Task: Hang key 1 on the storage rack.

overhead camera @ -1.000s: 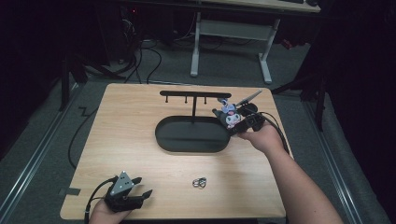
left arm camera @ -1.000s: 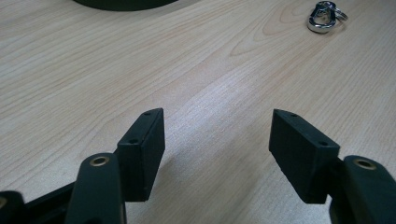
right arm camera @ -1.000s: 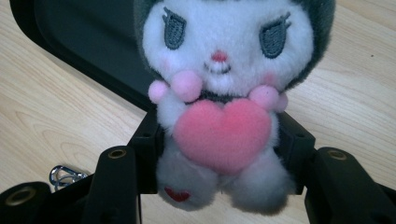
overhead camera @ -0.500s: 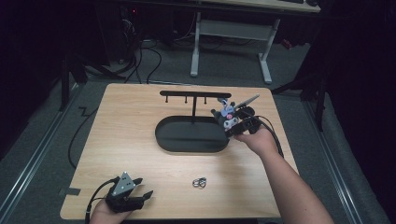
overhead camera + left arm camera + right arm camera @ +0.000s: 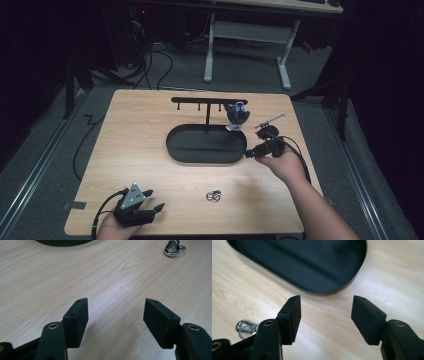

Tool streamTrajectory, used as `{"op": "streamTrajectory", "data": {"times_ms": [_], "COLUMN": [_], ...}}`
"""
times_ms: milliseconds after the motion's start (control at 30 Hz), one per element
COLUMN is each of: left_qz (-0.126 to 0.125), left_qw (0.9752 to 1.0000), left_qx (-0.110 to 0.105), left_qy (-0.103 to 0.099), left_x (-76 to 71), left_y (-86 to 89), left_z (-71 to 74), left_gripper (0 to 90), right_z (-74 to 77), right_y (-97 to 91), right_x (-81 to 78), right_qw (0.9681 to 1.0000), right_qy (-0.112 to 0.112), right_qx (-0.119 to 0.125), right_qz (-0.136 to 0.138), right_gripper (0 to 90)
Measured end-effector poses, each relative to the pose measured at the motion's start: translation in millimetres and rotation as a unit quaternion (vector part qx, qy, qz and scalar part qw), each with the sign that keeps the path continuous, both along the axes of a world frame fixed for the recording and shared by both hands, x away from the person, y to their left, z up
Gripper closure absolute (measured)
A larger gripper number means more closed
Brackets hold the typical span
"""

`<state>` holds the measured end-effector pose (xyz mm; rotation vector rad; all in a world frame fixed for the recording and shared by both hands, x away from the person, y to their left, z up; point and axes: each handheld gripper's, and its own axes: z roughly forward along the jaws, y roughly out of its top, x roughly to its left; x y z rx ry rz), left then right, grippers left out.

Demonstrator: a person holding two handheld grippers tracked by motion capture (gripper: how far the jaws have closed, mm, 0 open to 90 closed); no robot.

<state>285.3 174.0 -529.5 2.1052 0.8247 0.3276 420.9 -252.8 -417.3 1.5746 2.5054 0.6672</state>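
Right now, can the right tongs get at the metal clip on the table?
Probably yes: the right tongs stand open and empty beside the black tray, with bare tabletop between them and the metal clip.

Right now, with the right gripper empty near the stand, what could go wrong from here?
The keychain on the stand's rail might slip off if the stand is bumped. The right gripper sits close to the tray base and could clip its rim. The metal clip lies flat on the table, so open jaws may skid over it.
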Motion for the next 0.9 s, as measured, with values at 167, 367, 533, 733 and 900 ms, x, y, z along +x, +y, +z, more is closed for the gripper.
{"op": "streamTrajectory", "data": {"times_ms": [167,367,533,733,900], "left_qz": [-0.003,0.007,0.015,0.014,-0.007], "left_qw": [1.0,1.0,0.9998,0.9995,0.9997], "left_qx": [-0.003,-0.004,-0.013,-0.013,0.006], "left_qy": [0.004,-0.003,0.006,0.023,0.022], "left_x": [-1.7,-4.6,-5.1,5.6,18.0], "left_y": [-3.1,-8.2,-19.5,-60.8,-105.1], "left_z": [1.0,2.2,2.7,1.7,-0.3], "left_gripper": [39.4,48.0,69.4,83.2,86.6], "right_z": [-17.9,-50.6,-72.4,-69.6,-72.9], "right_y": [-2.0,-14.9,-33.4,-53.2,-63.7], "right_x": [-35.9,-86.3,-123.4,-146.4,-143.4], "right_qw": [0.999,0.9919,0.9815,0.9711,0.9693], "right_qy": [-0.041,-0.123,-0.173,-0.205,-0.205], "right_qx": [-0.016,0.032,0.073,0.106,0.119], "right_qz": [0.01,0.0,-0.037,-0.061,-0.065], "right_gripper": [44.5,53.5,52.5,51.2,51.9]}}
